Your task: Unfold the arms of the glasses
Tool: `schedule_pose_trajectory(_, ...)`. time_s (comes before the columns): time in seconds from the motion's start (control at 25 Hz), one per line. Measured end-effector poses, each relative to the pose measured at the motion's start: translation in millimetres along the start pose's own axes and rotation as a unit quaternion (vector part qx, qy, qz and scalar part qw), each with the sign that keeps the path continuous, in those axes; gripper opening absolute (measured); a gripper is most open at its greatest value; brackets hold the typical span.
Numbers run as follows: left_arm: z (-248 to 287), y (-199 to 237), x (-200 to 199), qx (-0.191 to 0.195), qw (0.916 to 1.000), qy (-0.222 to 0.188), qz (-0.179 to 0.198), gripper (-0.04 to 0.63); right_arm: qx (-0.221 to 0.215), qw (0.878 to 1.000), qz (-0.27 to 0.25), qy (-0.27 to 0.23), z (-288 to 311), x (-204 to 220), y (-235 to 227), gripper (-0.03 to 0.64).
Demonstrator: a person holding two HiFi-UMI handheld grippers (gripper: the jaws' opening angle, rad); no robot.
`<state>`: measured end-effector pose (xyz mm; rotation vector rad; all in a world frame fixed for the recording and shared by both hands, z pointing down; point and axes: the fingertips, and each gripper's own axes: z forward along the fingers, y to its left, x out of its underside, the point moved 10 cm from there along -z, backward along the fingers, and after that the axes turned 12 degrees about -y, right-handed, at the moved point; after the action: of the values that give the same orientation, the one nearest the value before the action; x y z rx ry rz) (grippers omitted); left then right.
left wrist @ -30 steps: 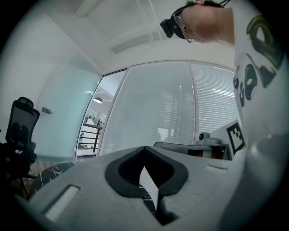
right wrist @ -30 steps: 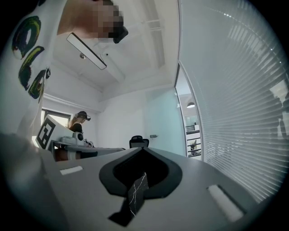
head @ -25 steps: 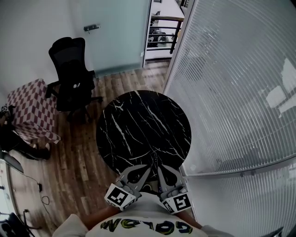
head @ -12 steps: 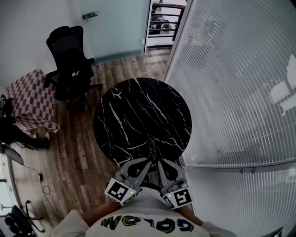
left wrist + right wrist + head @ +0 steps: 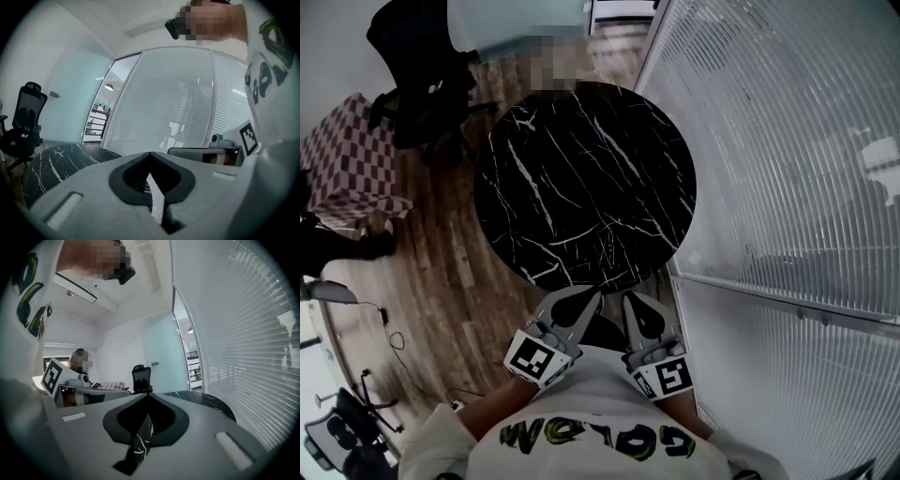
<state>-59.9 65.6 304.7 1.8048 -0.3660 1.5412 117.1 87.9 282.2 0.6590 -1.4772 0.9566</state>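
Note:
No glasses show in any view. The round black marble table (image 5: 581, 178) stands bare in front of me. My left gripper (image 5: 592, 294) is held close to my chest just short of the table's near edge, jaws shut and empty. My right gripper (image 5: 629, 300) hangs beside it, also shut with nothing in it. In the left gripper view the shut tips (image 5: 150, 153) point over the table (image 5: 51, 159) toward the glass wall. In the right gripper view the shut tips (image 5: 147, 394) point along the table (image 5: 211, 401) toward the chair.
A black office chair (image 5: 422, 66) and a checkered box (image 5: 347, 159) stand on the wood floor to the left. A ribbed glass partition (image 5: 787, 169) runs close along the table's right side. Another person (image 5: 79, 364) sits at the far left.
Both grippers have sunk a little in front of my chest and stayed shut. The head camera has tipped down, so the table sits higher in the picture.

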Motion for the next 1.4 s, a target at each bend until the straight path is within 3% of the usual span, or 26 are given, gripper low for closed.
schedule_pose_trajectory(0.2, 6, 4, 7, 0.001, 0.9998, 0.018, -0.002, 0.005, 0.006, 1.0, -0.012, 0.018, 2, 4, -8, 0.002)
schedule_pose_trajectory(0.44, 14, 10, 22, 0.01, 0.998, 0.057, 0.026, 0.005, 0.002, 0.997, -0.022, 0.067, 13, 19, -19, 0.002)
schedule_pose_trajectory(0.84, 28, 30, 58, 0.023, 0.9952, 0.091, 0.027, 0.005, -0.002, 0.991, -0.035, 0.127, 30, 54, -41, 0.012)
schedule_pose_trajectory(1.4, 46, 57, 132, 0.019, 0.9873, 0.156, 0.021, 0.032, -0.009, 0.974, -0.006, 0.225, 57, 122, -86, 0.049)
